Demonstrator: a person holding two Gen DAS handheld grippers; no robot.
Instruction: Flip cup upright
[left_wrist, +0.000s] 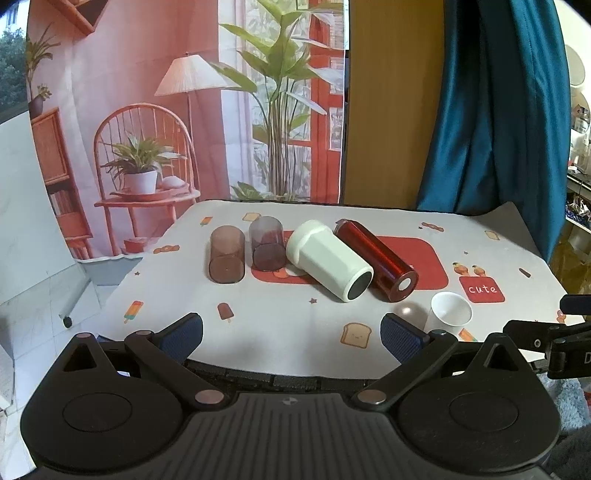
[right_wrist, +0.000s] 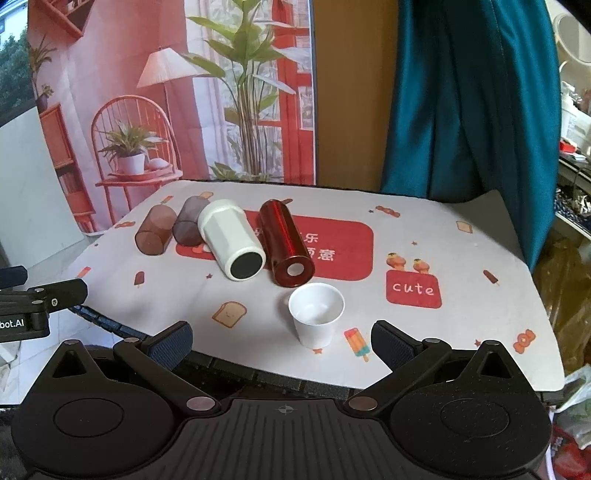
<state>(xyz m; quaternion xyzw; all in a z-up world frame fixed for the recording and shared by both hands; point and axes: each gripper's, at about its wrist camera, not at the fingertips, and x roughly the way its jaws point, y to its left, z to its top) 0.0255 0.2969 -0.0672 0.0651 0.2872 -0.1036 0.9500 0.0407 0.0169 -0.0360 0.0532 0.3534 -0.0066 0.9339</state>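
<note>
Near the desk's (right_wrist: 480, 258) front edge: white paper cup (right_wrist: 316, 317) upright, mouth up, just in front of the red tumbler (right_wrist: 285, 243). Toward the back-left: white tumbler (right_wrist: 231, 240), grey cup (right_wrist: 190, 221) and brown cup (right_wrist: 155, 230), all on their sides. Right gripper (right_wrist: 280, 341) spread wide, empty, short of the paper cup. Left gripper (left_wrist: 291, 334) likewise spread, holding nothing.

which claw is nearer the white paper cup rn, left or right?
Right. The right claw is open with the white paper cup standing upright just ahead, between its fingers' lines. The left claw is also open, but the cup sits off beyond its right finger.
</note>
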